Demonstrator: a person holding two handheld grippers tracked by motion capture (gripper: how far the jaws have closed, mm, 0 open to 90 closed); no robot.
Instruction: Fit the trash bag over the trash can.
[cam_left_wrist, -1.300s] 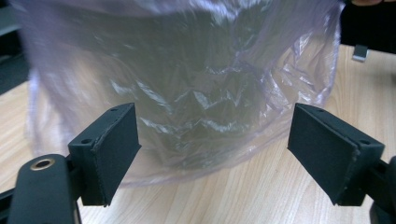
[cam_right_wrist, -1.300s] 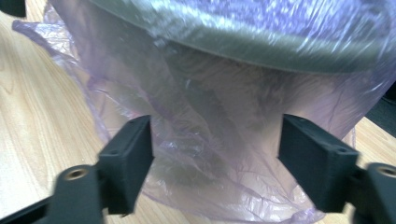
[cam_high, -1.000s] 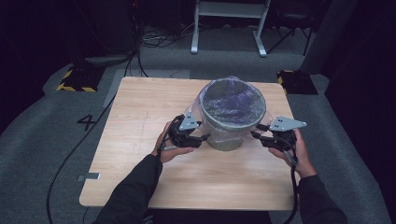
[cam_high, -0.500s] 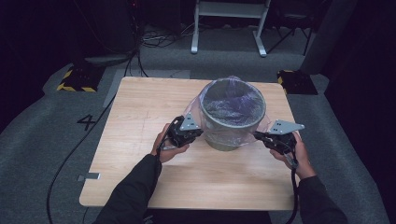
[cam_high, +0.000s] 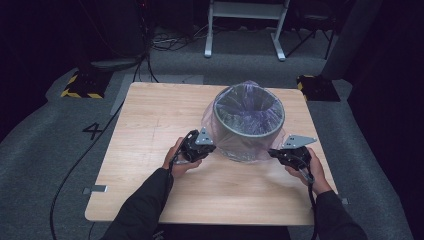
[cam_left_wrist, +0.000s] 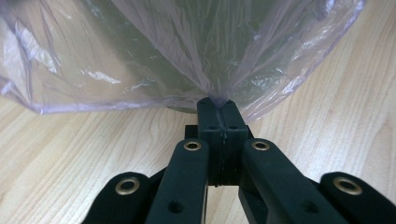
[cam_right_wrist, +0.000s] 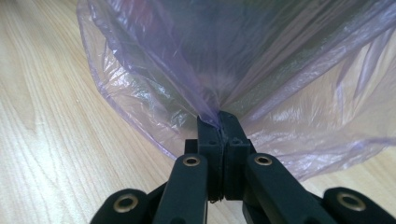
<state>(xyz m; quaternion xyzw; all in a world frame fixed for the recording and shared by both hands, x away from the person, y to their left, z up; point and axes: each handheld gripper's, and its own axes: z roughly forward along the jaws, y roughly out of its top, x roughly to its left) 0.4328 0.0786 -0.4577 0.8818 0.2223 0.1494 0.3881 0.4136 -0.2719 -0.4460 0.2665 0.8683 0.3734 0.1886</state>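
Plastic, thin and lilac-tinted, forms the bag (cam_high: 235, 145) that lines the grey bin (cam_high: 248, 131) standing toward the far right of the wooden table (cam_high: 145, 130); its mouth is folded over the rim and its skirt hangs down the outside, so that the liner is seated snugly. The skirt is pinched at two opposite sides, presumably so that it is drawn down evenly; the left gripper (cam_left_wrist: 218, 103) is clamped tight on a gathered fold of the film near the bin's foot, and the right gripper (cam_right_wrist: 218, 117) is likewise closed on a fold at the other side. Both grippers are held low, close to the tabletop, where the hem can be tensioned.
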